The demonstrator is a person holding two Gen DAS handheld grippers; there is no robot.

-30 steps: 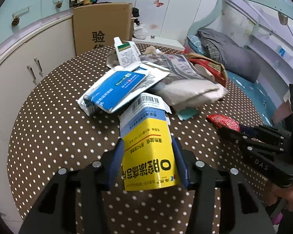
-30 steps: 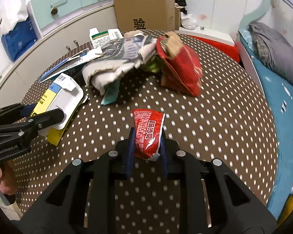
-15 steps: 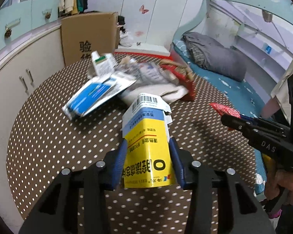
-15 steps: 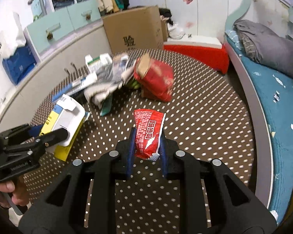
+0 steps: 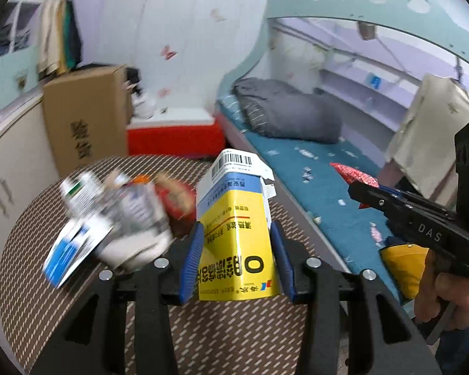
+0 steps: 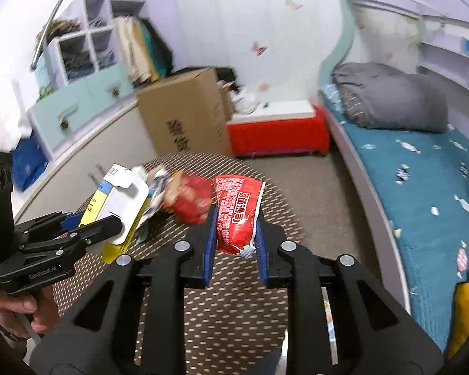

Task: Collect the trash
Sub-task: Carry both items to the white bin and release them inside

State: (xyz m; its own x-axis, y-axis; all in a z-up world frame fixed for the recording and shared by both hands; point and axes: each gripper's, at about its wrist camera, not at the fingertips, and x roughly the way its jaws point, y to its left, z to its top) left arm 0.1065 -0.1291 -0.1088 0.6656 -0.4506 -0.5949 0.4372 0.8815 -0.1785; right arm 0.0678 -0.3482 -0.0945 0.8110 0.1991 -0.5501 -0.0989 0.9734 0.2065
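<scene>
Left gripper point(image 5: 237, 250) clamped on yellow-blue carton point(image 5: 236, 228), held up off the dotted counter point(image 5: 31, 250). Right gripper point(image 6: 234, 234) clamped on red snack wrapper point(image 6: 237, 212), also lifted. Remaining trash pile point(image 5: 118, 215) sits on the counter, blurred, left of the carton.

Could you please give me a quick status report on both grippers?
Left gripper shut on yellow box. Right gripper shut on red wrapper. Both lifted; nothing blocking.
</scene>
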